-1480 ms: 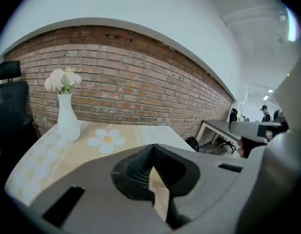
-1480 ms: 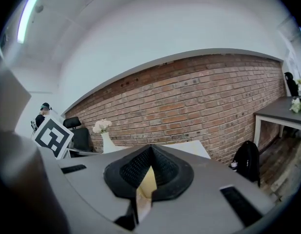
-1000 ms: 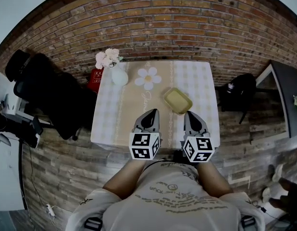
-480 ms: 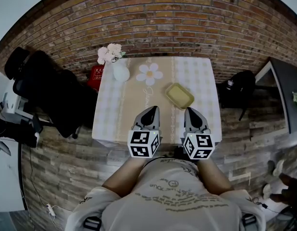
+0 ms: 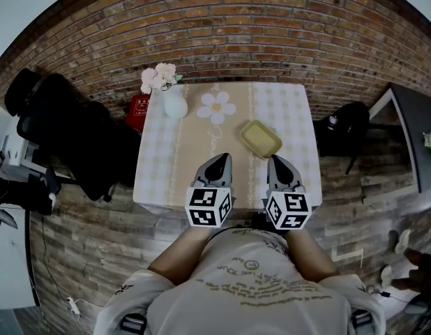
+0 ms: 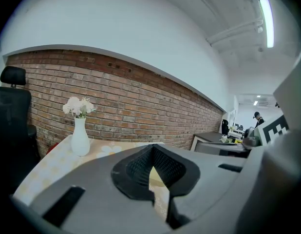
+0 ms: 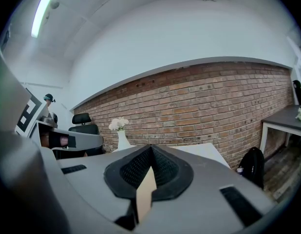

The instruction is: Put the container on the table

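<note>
The container, a shallow yellow-green rectangular tray, lies on the right half of the table, which wears a checked cloth with a beige runner. My left gripper hovers over the table's near edge, shut and empty, left of and short of the container. My right gripper sits beside it, just short of the container, its jaws together with nothing in them. In the left gripper view the left gripper shows closed pads with only a thin wedge of table between them. The right gripper looks the same in its own view.
A white vase of flowers stands at the table's far left, next to a printed daisy. A brick wall backs the table. A black office chair stands left, a black backpack and a dark desk right.
</note>
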A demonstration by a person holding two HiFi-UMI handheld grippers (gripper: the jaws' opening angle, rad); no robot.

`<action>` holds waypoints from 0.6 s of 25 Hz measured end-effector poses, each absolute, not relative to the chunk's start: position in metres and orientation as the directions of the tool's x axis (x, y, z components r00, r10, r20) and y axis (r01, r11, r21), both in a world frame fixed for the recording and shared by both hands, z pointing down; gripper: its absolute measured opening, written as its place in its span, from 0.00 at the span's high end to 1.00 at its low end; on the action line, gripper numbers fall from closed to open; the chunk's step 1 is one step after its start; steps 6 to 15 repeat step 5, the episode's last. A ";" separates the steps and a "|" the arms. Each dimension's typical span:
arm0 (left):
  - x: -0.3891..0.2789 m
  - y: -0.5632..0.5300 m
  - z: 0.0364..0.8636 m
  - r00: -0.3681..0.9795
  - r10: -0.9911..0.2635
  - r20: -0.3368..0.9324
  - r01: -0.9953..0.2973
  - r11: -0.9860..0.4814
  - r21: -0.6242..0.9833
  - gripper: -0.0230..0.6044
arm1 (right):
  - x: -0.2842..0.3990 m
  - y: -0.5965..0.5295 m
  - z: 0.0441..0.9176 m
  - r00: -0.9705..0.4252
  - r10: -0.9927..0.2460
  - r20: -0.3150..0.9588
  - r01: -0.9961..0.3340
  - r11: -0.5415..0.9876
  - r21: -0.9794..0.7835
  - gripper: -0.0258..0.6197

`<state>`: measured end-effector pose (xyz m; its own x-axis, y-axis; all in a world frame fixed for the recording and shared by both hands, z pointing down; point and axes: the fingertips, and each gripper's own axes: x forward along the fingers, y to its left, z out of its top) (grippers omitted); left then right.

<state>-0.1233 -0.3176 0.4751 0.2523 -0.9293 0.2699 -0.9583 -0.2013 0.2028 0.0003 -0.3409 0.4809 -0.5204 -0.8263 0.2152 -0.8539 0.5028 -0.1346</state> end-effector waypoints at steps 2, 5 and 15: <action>-0.124 -0.319 0.477 0.255 -0.928 0.270 -0.957 -0.202 0.209 0.96 | 0.000 -0.343 0.483 -0.520 -0.826 0.217 -0.854 0.502 -0.135 0.96; -0.125 -0.321 0.480 0.258 -0.928 0.270 -0.957 -0.206 0.205 0.96 | -0.001 -0.345 0.485 -0.519 -0.826 0.218 -0.855 0.501 -0.134 0.96; -0.125 -0.321 0.480 0.258 -0.928 0.270 -0.957 -0.206 0.205 0.96 | -0.001 -0.345 0.485 -0.519 -0.826 0.218 -0.855 0.501 -0.134 0.96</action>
